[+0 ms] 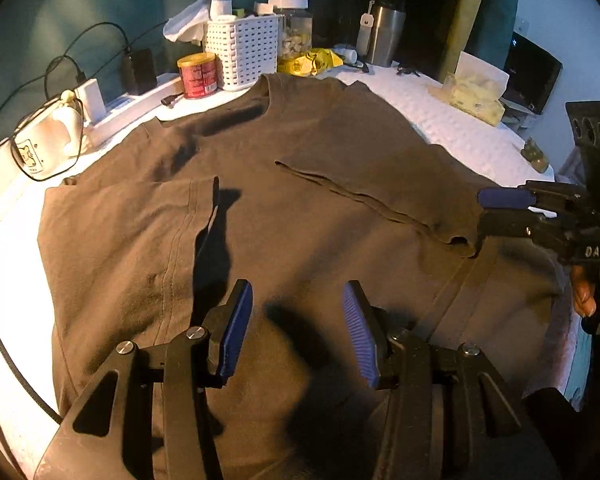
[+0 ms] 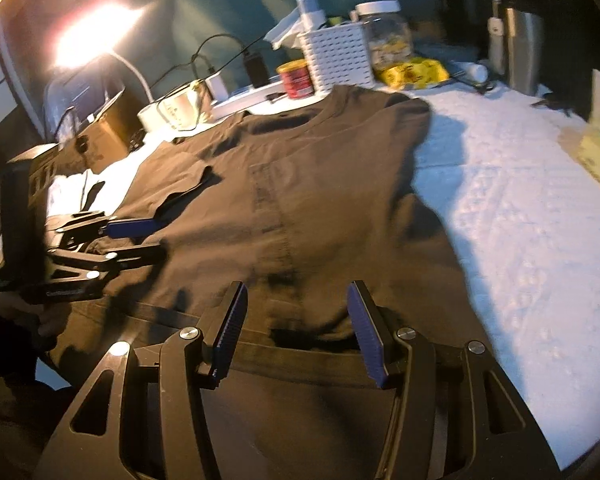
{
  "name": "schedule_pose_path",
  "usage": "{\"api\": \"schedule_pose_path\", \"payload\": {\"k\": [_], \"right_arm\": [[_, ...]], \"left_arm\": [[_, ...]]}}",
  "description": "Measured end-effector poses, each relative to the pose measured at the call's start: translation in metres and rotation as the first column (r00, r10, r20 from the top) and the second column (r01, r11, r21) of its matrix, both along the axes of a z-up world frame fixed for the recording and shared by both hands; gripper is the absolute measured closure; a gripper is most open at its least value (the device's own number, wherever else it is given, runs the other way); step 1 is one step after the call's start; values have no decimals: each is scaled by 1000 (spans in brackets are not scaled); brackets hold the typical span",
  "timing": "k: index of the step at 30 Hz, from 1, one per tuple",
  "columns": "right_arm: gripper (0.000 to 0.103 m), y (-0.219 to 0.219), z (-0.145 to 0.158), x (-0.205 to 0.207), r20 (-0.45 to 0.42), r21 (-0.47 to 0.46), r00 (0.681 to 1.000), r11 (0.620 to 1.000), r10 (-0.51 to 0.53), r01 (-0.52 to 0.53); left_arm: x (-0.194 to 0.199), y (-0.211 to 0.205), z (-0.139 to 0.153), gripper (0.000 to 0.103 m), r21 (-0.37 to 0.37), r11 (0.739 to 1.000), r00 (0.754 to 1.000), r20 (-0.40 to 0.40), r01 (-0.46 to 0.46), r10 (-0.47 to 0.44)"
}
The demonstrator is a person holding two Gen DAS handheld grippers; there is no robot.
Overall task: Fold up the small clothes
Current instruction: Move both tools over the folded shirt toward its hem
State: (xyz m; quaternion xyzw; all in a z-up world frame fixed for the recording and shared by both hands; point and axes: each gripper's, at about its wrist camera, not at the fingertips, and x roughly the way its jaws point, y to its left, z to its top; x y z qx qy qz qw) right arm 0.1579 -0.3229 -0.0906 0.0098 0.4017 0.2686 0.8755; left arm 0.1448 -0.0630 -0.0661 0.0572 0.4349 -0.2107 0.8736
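Fingers of both the left gripper (image 1: 298, 328) and right gripper (image 2: 298, 328) stand apart, empty; the dark brown cotton T-shirt (image 1: 300, 184) has its sleeves folded in, body folds remaining.

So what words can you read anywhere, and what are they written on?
"DAS": on the black body of the right gripper, in the left wrist view.
Red can: label too small to read.
Yellow packet: print too blurred to read.
White charger: markings unreadable.

Both wrist cameras look steeply down, close over the brown T-shirt (image 1: 300, 200), left camera from its left, sharing the cluttered far table edge (image 2: 500, 152).
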Motion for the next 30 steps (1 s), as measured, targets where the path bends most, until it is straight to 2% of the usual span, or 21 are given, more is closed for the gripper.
{"api": "schedule_pose_path", "payload": {"k": [4,13,21,24,30], "right_arm": [[48,-16,3,-6,14,-2,999,1000,-30,30],[48,-39,4,-28,32,8,998,999,-53,52],[48,-45,-8,-45,-8,1,1000,1000,16,-16],[48,-47,-15,-46,-11,-31,1000,1000,-2,2],[48,-65,-10,-43,42,-46,998,998,-39,41]], "left_arm": [[-10,-3,8,56,18,999,998,42,-40,39],[-34,-9,21,56,-5,993,988,99,-116,116],[-58,-13,19,56,1,988,985,85,-153,153],[-67,-12,16,56,11,985,983,73,-171,170],[-81,-8,13,56,39,977,976,64,-210,207]]}}
